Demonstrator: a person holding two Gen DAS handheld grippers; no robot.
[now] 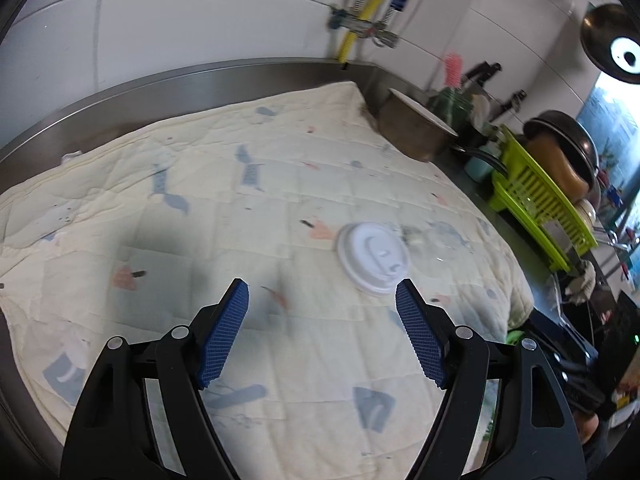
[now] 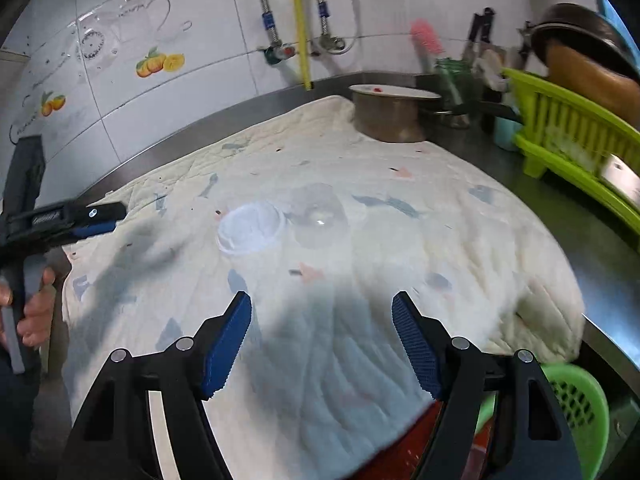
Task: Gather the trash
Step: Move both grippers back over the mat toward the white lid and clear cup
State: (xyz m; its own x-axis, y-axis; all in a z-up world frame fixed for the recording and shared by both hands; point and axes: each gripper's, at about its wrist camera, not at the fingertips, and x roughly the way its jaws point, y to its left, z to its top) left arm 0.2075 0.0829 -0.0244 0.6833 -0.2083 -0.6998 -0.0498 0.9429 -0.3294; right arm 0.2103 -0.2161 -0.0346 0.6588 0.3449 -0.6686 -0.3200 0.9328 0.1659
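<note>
1. Here, the left gripper hangs over the quilted cloth with its blue-padded jaws spread wide and nothing between them; the white cup lid lies flat on the cloth just beyond and slightly right of the right-hand fingertip, not touching it.
2. The right gripper also stands with jaws apart and empty; in its view the white cup lid lies farther ahead and to the left, well clear of the pads.
3. Beside the lid rests a clear plastic cup, blurred, its rim close to the lid's edge; whether they touch cannot be told.
4. Count: one lid, one clear cup, two grippers. The left gripper appears at the left edge of the right wrist view, its handle held by a hand.
5. Surface: a cream cloth with pale blue and pink prints, spread over a steel counter.
6. Surroundings: a white tiled wall with fruit decals, a metal pot covered by a plate at the cloth's far corner, a lime-green dish rack on the right, and a green basket at lower right.
</note>
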